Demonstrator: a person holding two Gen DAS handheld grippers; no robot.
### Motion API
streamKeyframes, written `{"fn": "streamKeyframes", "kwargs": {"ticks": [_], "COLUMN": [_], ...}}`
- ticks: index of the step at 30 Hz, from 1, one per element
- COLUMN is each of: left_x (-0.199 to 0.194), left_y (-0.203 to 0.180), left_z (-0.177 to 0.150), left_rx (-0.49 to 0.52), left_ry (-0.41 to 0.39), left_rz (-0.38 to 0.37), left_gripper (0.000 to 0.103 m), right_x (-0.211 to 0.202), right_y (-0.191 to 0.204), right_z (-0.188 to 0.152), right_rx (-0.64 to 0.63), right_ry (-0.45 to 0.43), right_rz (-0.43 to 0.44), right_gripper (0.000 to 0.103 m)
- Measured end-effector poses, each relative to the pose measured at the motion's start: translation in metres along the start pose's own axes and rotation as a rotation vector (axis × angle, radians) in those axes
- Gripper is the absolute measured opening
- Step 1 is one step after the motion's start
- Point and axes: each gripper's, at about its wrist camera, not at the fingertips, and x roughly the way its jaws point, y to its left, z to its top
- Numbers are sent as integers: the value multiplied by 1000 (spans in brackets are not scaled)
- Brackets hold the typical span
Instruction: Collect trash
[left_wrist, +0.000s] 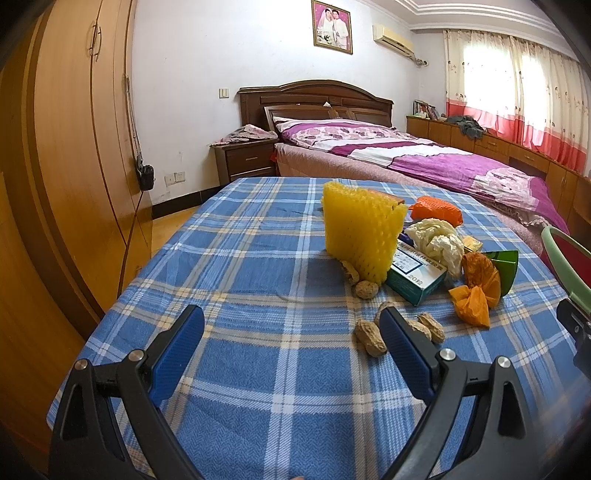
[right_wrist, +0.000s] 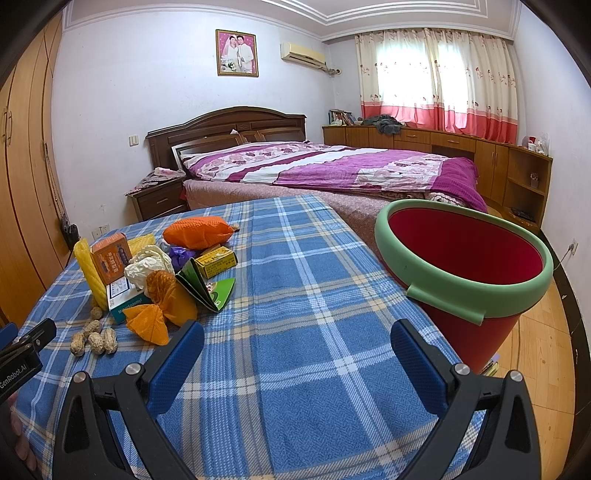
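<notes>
Blue-padded left gripper (left_wrist: 291, 325) and right gripper (right_wrist: 297, 339) both spread wide, empty, over plaid cloth (right_wrist: 295, 258)

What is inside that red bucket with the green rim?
Nothing shows inside the red bucket: only its bare red inner wall is visible. Its bottom is hidden behind the near green rim, so something small could lie there.

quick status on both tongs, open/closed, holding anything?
Left tongs: open, holding nothing, above the plaid tablecloth near the peanuts.
Right tongs: open, holding nothing, left of the red bucket.
</notes>
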Motion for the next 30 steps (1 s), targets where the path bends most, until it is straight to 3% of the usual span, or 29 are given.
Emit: {"fn": "streamKeyframes", "kwargs": {"ticks": [9, 13, 25, 30], "left_x": [5, 11, 33, 54], "left_y": [0, 0, -26, -38], "left_z": [3, 16, 61, 71], "left_rx": [-8, -32, -16, 16], "left_ry": [26, 58, 45, 64], "left_rz": [9, -47, -167, -207], "left_gripper": [95, 95, 95, 87], "right_x": [3, 3, -5, -2], "right_y": [-4, -7, -5, -2], "right_z": [3, 9, 35, 41], "right_rx": [15, 22, 39, 40], "right_ry": [23, 37, 39, 56], "right_rz": [22, 41, 64, 76], "right_gripper": [103, 103, 103, 103]}}
